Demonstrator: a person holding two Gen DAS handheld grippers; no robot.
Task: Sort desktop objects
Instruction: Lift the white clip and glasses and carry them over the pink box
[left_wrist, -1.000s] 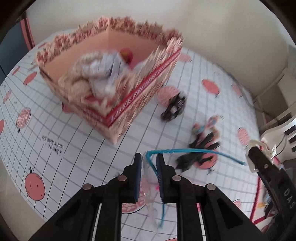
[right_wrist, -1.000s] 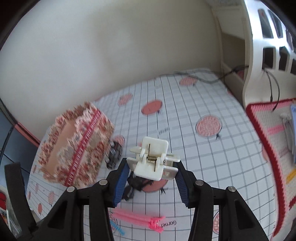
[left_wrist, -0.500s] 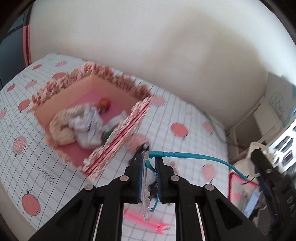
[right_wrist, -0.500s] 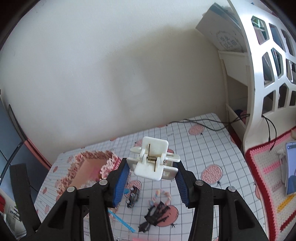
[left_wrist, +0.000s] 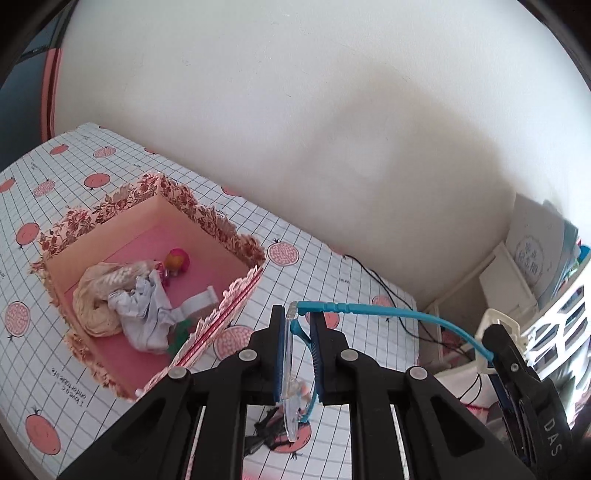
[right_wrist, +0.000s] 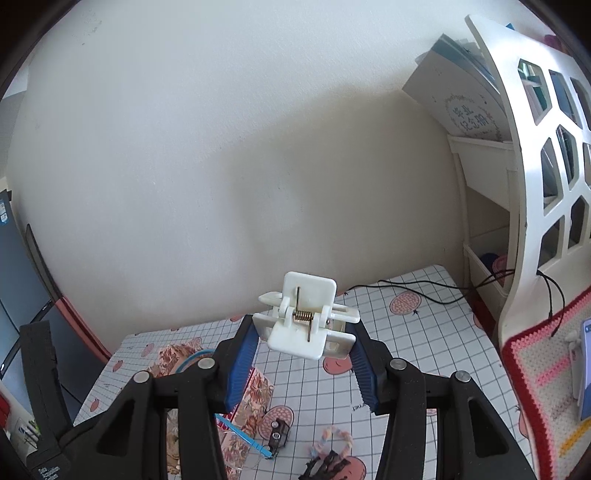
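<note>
Holding a pair of glasses (left_wrist: 295, 354) edge-on, the left tongs (left_wrist: 297, 354) are clamped on the clear lens, with one blue arm of the frame stretching away to the right toward the right tongs (right_wrist: 301, 350). Those are clamped on a white spring clip (right_wrist: 306, 321), carried high above the tabletop (left_wrist: 314, 266). The patterned box (left_wrist: 236, 291) sits below and to the left of the left tongs, open side up, already holding cloth and small things. Both tongs are tilted downward; the left looks nearer the box, so the glasses would probably go in first.
</note>
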